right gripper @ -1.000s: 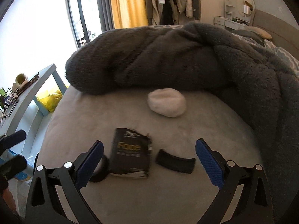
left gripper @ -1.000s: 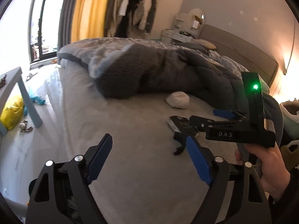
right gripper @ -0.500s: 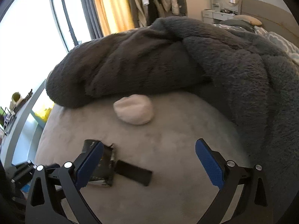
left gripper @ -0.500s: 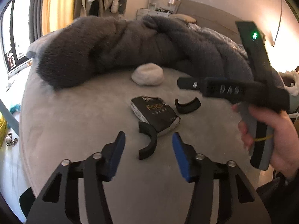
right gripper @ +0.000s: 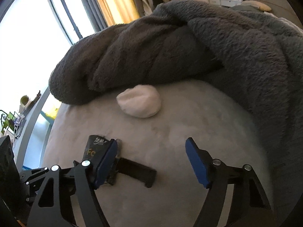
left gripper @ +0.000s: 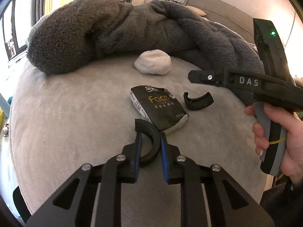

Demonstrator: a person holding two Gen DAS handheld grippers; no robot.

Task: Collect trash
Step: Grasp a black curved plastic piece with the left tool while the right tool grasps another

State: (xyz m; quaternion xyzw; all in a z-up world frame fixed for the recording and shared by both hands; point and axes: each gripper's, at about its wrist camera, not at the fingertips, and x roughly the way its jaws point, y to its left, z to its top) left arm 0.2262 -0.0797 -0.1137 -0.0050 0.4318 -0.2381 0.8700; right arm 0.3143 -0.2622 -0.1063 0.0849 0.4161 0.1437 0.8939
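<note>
Nearest in the left wrist view, the left tongs (left gripper: pixel 149 147) have their blue pads pressed against a black curved plastic clip (left gripper: pixel 149 143) lying on the grey velvety bed (left gripper: pixel 66 113), so the step in hand looks like the first pickup of trash. Next comes a lift clear of the bed without dragging the black crumpled wrapper marked "Face" (left gripper: pixel 159 107), which touches the clip's far end. Just beyond the wrapper lies a second black curved plastic piece (left gripper: pixel 197 102). The right tongs (right gripper: pixel 151 162) hover spread wide over it, holding nothing. Farther off sits a white crumpled tissue wad (left gripper: pixel 153 64), against a dark grey fleece blanket (left gripper: pixel 94 30).
</note>
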